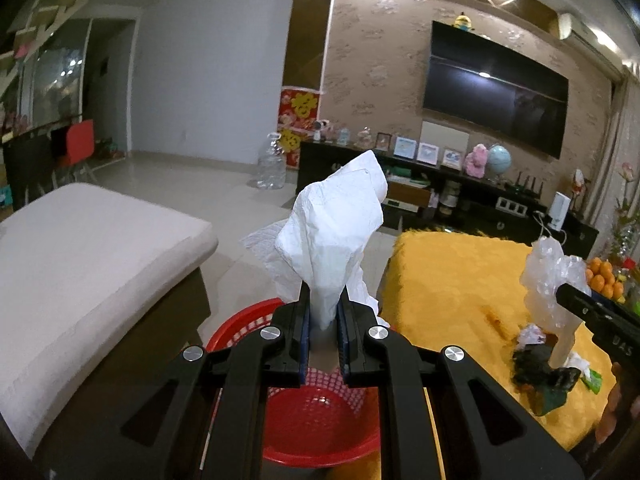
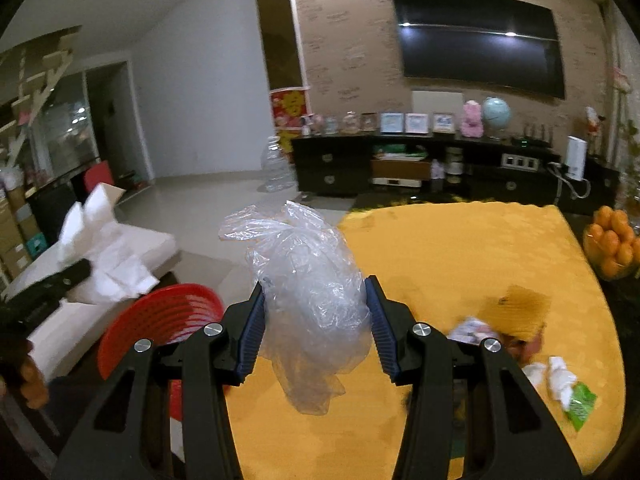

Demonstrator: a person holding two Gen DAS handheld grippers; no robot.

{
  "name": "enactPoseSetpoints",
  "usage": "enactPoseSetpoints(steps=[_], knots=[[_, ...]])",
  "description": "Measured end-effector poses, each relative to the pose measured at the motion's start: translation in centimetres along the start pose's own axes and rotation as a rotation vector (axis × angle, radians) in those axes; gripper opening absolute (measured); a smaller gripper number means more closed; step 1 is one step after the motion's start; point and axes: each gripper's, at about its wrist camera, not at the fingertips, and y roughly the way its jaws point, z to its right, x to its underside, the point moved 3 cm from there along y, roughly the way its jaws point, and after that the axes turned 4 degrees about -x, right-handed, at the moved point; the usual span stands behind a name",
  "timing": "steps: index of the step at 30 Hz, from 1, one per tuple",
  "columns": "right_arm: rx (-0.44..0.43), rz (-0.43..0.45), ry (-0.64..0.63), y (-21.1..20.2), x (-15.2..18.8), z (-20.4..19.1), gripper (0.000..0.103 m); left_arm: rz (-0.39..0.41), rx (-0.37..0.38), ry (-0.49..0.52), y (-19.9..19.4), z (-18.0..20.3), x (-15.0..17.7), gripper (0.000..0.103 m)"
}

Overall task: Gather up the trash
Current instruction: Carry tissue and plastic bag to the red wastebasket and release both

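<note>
The left gripper (image 1: 324, 316) is clenched on a white tissue (image 1: 336, 232), pinched at its narrow twisted end so that the rest fans out beyond the fingertips. Its long axis runs straight out along the fingers and upward, the loose end pointing away from the jaws and leaning slightly right. Directly under these jaws sits the red basket (image 1: 320, 420), its open mouth facing up; the tissue appears to be held over it so that letting go would drop it inside.

The right gripper (image 2: 316, 320) grasps a crumpled clear plastic bag (image 2: 308, 292), its blue pads pressing the bag's sides with the jaws standing fairly wide, since the bag is bulky. The bag's long axis also runs along the fingers: a puffed top rises beyond the fingertips, and a slack tail hangs below the pads. Beneath and ahead of these jaws spreads the yellow tablecloth (image 2: 460, 248); the basket lies down to their left, so I judge this bag has yet to be carried across.

To the lower right of the right jaws, more trash lies on the cloth: small white wads (image 2: 558, 380) and a green wrapper (image 2: 580, 404), not yet collected. Further right stands a bowl of oranges (image 2: 612, 244). Well beyond both pairs of jaws are the black cabinet (image 2: 332, 168) and the wall television (image 2: 480, 40).
</note>
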Motion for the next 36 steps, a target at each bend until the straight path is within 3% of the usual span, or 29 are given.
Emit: enactPoseSetpoints(steps=[14,21,24,25,26,36], knots=[[-0.223,-0.152,-0.007,7.3,0.4,-8.0,0.047,-0.109,-0.021,-0.034,4.2,-3.1,2.5,0.011],[-0.268,-0.218,-0.012,10.1,1.4,-10.2,0.047,-0.171,-0.021,-0.032,5.7,-3.7,3.6,0.011],[-0.285,-0.24,-0.007,10.7,1.8,-10.7,0.054,-0.174,-0.017,-0.037,5.7,-4.0,3.5,0.031],[-0.292,-0.247,0.001,10.8,1.9,-10.8,0.061,-0.177,-0.02,-0.039,5.7,-4.1,3.4,0.044],[-0.295,-0.247,0.01,10.8,2.0,-10.7,0.068,-0.173,-0.022,-0.041,5.6,-4.2,3.4,0.049],[-0.245,-0.198,0.007,9.2,1.5,-9.3,0.07,-0.103,-0.07,-0.035,4.3,-4.3,3.1,0.076]])
